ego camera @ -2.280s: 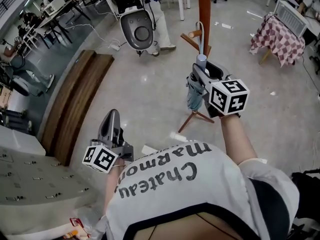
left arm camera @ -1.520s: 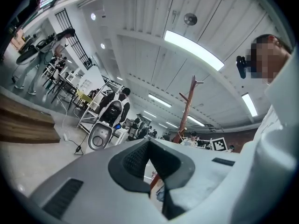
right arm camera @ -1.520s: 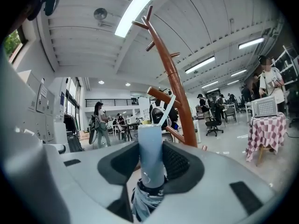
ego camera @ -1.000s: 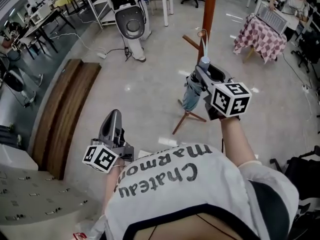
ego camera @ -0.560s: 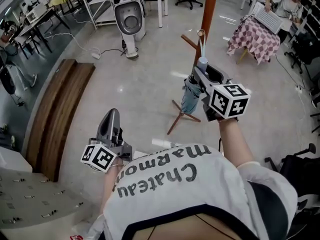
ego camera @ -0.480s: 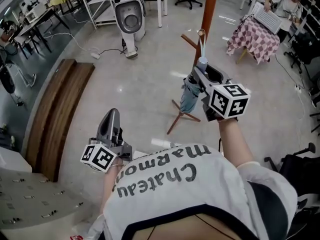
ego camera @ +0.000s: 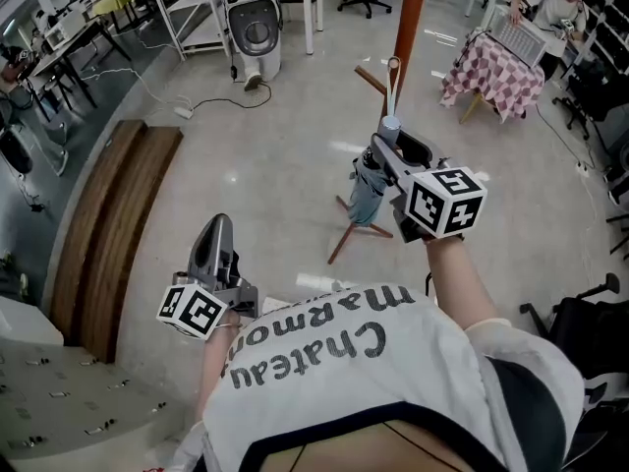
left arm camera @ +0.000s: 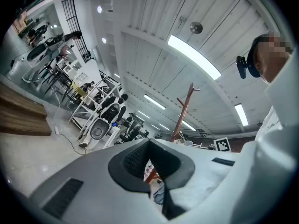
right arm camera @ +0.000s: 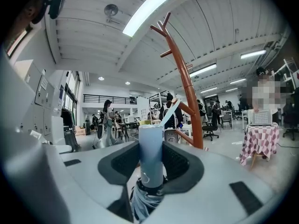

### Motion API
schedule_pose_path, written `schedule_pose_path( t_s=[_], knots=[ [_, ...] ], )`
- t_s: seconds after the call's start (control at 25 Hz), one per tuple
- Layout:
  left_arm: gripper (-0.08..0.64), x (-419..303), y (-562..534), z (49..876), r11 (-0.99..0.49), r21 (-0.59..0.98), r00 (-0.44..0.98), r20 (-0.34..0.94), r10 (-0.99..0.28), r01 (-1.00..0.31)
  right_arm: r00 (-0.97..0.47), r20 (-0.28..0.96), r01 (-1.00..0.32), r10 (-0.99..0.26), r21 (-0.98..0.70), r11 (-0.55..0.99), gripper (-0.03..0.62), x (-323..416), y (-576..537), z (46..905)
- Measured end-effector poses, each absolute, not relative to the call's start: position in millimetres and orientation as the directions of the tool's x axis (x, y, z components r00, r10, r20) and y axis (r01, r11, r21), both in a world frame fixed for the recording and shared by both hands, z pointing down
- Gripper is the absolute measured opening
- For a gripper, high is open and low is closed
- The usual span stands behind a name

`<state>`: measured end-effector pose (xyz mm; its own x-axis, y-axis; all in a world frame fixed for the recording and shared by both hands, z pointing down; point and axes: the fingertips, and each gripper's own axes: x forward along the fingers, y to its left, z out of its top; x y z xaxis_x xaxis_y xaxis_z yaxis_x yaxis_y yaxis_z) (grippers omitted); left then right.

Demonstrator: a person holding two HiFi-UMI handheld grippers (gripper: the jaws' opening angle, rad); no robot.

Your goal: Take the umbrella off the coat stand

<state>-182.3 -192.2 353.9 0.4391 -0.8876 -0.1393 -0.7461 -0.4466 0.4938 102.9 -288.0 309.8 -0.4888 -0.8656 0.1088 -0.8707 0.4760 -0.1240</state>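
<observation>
A folded blue-grey umbrella hangs beside the brown coat stand. Its pale strap runs up to a peg. My right gripper is shut on the umbrella's pale blue handle. In the right gripper view that handle stands upright between the jaws of the right gripper, with the strap slanting up towards the coat stand. The left gripper hangs low at the person's left side, shut and holding nothing. The left gripper is seen with its jaws together.
The stand's legs spread over the pale floor. A white machine and a floor cable lie at the back left. A long wooden platform runs along the left. A checked-cloth table with a seated person stands at the back right.
The head view has tilted, so the room has slid in the picture. The right gripper keeps its hold on the umbrella handle and has barely moved. The left gripper stays where it was.
</observation>
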Motion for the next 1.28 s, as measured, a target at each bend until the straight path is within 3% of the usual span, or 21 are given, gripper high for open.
schedule_pose_path(
  t_s=[1.28],
  knots=[
    [0.021,-185,-204,351,-0.531,0.481,0.541,-0.133,-0.830,-0.697,-0.428,0.095,-0.901,-0.899,-0.117,0.417,0.163,93,-262,307]
  ],
)
